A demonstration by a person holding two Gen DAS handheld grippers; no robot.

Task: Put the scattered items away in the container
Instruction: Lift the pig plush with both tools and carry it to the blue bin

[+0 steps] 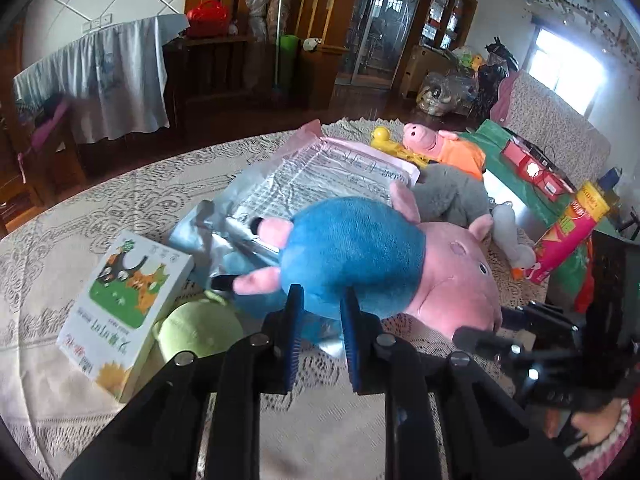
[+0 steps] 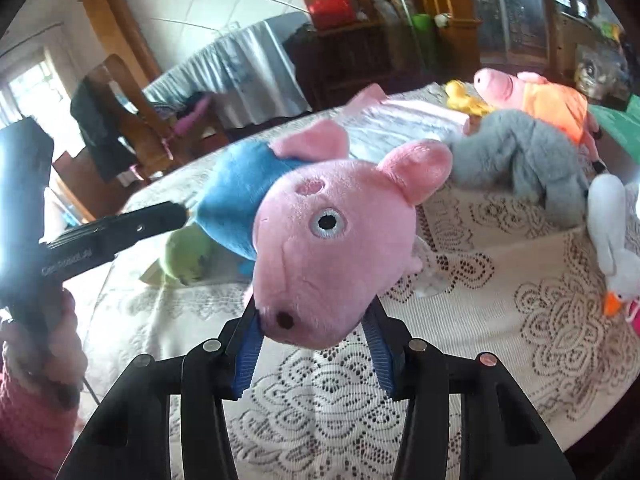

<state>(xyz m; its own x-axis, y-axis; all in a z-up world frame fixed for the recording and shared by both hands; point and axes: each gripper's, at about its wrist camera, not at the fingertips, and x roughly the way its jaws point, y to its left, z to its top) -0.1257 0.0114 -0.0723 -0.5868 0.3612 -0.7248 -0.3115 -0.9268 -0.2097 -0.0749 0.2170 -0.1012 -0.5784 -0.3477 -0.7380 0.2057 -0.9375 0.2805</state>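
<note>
Right tool [image 2: 316, 336] clamps blue pig plush [image 2: 320, 236] snout; left tool [image 1: 320, 304] pinches its body.

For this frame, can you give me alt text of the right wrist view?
The right gripper grips the snout of a pink pig plush in a blue shirt on a lace tablecloth. Behind lie a grey plush and an orange-shirted pig plush; the left gripper reaches in from the left.

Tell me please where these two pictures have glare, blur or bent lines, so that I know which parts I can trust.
Left wrist view: the window at right is blown out white, the table edge curves from the fisheye, and the blue-shirted pig plush is fairly sharp. Right wrist view: glare washes the far left edge beside the left gripper, and the orange-shirted pig plush is soft.
</note>
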